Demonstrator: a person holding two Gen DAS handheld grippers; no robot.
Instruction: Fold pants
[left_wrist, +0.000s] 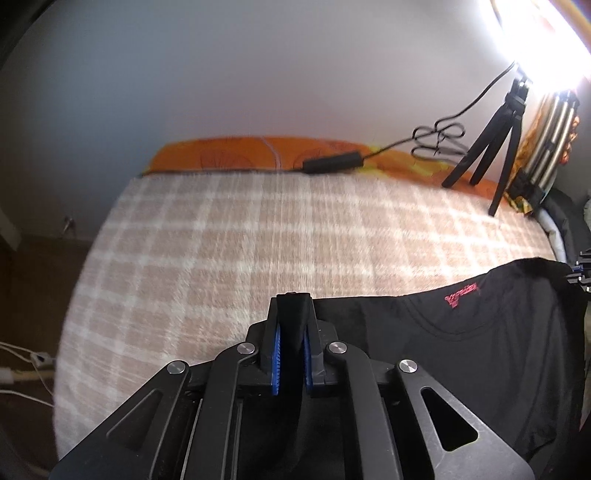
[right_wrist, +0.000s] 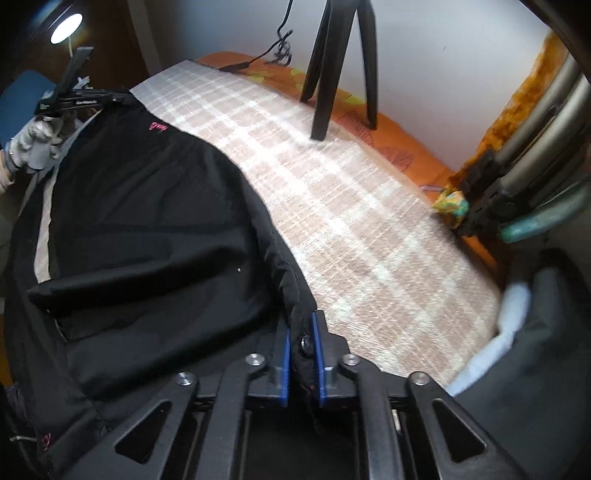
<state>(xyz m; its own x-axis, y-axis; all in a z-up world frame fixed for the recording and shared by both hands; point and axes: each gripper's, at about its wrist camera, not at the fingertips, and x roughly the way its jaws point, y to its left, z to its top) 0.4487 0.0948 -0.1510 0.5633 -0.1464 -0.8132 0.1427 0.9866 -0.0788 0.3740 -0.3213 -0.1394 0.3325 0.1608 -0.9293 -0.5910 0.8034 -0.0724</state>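
Observation:
Black pants (right_wrist: 147, 229) with a small pink logo (right_wrist: 158, 126) are stretched over the near side of a bed with a pink-and-white checked blanket (right_wrist: 351, 206). My right gripper (right_wrist: 301, 332) is shut on the pants' edge near a button. My left gripper (left_wrist: 291, 314) is shut on a bunched fold of the pants (left_wrist: 461, 332) at the other end; it also shows far left in the right wrist view (right_wrist: 74, 98), held by a gloved hand (right_wrist: 31, 146). The fabric hangs taut between the two grippers.
A black tripod (left_wrist: 495, 147) stands on the blanket's far side, also seen in the right wrist view (right_wrist: 332, 66). A black cable with an inline box (left_wrist: 332, 162) lies on an orange pillow (left_wrist: 229, 155). Metal bed rails (right_wrist: 539, 122) are at the right. White cables (left_wrist: 22, 365) lie on the floor.

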